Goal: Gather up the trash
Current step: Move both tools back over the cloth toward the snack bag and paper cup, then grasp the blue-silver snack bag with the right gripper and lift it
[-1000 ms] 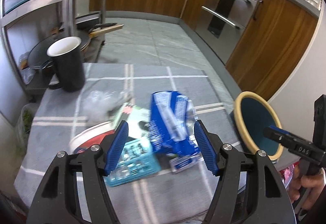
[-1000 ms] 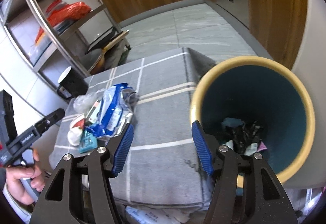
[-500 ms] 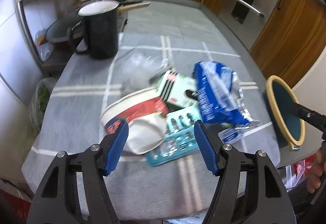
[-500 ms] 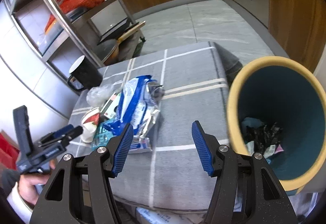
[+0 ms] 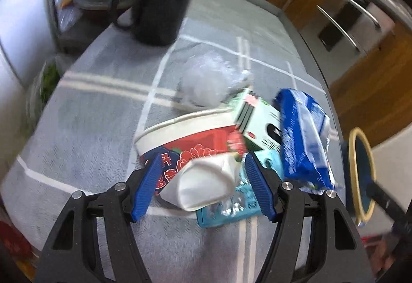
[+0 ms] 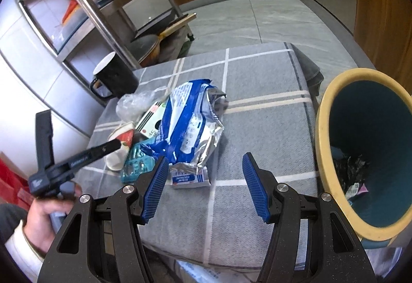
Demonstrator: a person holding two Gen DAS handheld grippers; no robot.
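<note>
A pile of trash lies on the grey checked tablecloth [image 5: 90, 115]: a red and white paper cup [image 5: 190, 138] on its side, a crumpled white paper cup [image 5: 206, 183], a teal blister pack [image 5: 229, 208], a green and white carton [image 5: 260, 125], a blue and silver foil bag [image 5: 301, 133] and a clear plastic wad [image 5: 208, 79]. My left gripper [image 5: 203, 186] is open, its pads either side of the crumpled white cup. My right gripper [image 6: 203, 185] is open and empty over the cloth, just in front of the foil bag [image 6: 190, 123]. The teal bin [image 6: 370, 154] with a yellow rim stands to its right, holding some trash.
A black mug [image 5: 159, 4] stands at the table's far left corner, also in the right wrist view [image 6: 116, 76]. A steel shelf rack [image 6: 103, 12] with pans and a red bag stands behind the table. Wooden cabinets [image 5: 373, 76] line the far side.
My left gripper has moved left and down, from the foil bag to the crumpled white cup. My right gripper has swung left, away from the bin toward the foil bag.
</note>
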